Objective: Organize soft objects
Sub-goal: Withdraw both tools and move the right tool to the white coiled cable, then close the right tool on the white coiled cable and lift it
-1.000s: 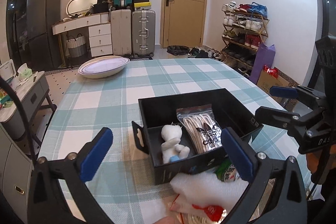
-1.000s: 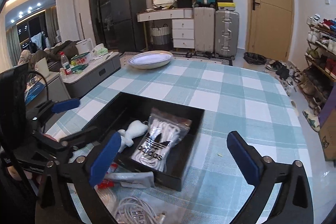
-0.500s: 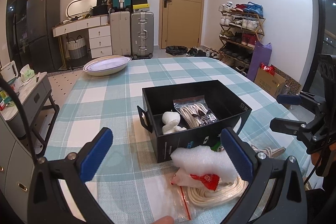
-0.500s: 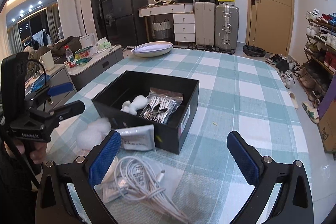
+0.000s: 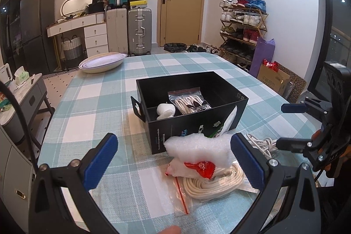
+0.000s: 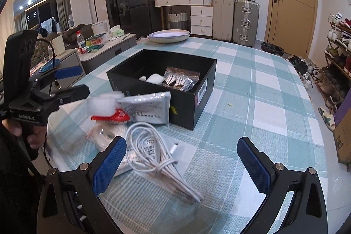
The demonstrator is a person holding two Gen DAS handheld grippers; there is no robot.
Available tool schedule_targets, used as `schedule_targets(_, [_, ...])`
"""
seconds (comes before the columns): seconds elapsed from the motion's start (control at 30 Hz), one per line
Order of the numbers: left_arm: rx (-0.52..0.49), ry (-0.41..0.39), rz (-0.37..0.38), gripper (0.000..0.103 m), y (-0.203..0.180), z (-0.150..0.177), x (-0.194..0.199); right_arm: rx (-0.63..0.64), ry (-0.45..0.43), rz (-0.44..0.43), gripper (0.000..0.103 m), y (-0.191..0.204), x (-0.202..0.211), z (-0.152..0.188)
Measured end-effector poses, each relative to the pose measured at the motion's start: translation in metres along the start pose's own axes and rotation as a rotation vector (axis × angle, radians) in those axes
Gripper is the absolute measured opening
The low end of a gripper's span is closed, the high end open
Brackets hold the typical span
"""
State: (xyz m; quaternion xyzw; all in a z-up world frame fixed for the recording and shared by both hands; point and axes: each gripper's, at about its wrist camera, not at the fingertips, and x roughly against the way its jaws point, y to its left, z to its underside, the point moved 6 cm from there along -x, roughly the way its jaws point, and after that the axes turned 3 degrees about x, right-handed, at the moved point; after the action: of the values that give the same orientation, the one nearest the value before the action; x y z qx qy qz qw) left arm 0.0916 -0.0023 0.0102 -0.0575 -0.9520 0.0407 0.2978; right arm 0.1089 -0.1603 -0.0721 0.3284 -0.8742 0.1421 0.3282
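A black box (image 5: 197, 124) (image 6: 186, 106) stands mid-table and holds a white plush toy (image 5: 165, 111) and a bagged bundle of laces (image 5: 189, 100). In front of it lie white foam (image 5: 197, 146) (image 6: 102, 103), a red-topped bag (image 5: 200, 168), a coil of cream rope in a clear bag (image 5: 210, 183), a grey pouch (image 6: 149, 106) and a white cable bundle (image 6: 158, 159). My left gripper (image 5: 173, 163) is open and empty, just short of the foam. My right gripper (image 6: 182, 163) is open and empty over the cable.
A white oval dish (image 5: 102, 61) sits at the table's far end. The checked tablecloth (image 5: 92, 102) covers the table. A low grey cabinet (image 5: 24, 98) stands off the left edge, a shoe rack (image 5: 243, 30) and a cardboard box (image 5: 274, 78) to the right.
Both grippers have pulled back from the box toward the near edge, open and empty throughout. The foam, rope and cable now show in front of them.
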Motion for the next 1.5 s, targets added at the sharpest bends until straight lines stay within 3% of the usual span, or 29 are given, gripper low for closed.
schedule_targets(0.3, [-0.017,0.024,0.018,0.103,-0.007,0.004,-0.006,0.078,0.068,-0.038,0.103,0.014,-0.017,0.015])
schedule_targets(1.0, [-0.002,0.033,0.014,0.103,-0.002,0.007,-0.010,-0.024,0.116,-0.027,0.103,-0.002,-0.039,0.021])
schedule_targets(1.3, [-0.011,0.040,0.019,0.103,-0.005,0.009,-0.012,-0.046,0.114,-0.051,0.098,-0.001,-0.042,0.021])
schedule_targets(1.5, [-0.011,0.046,0.029,0.103,-0.007,0.010,-0.012,-0.044,0.128,-0.102,0.090,0.004,-0.044,0.024])
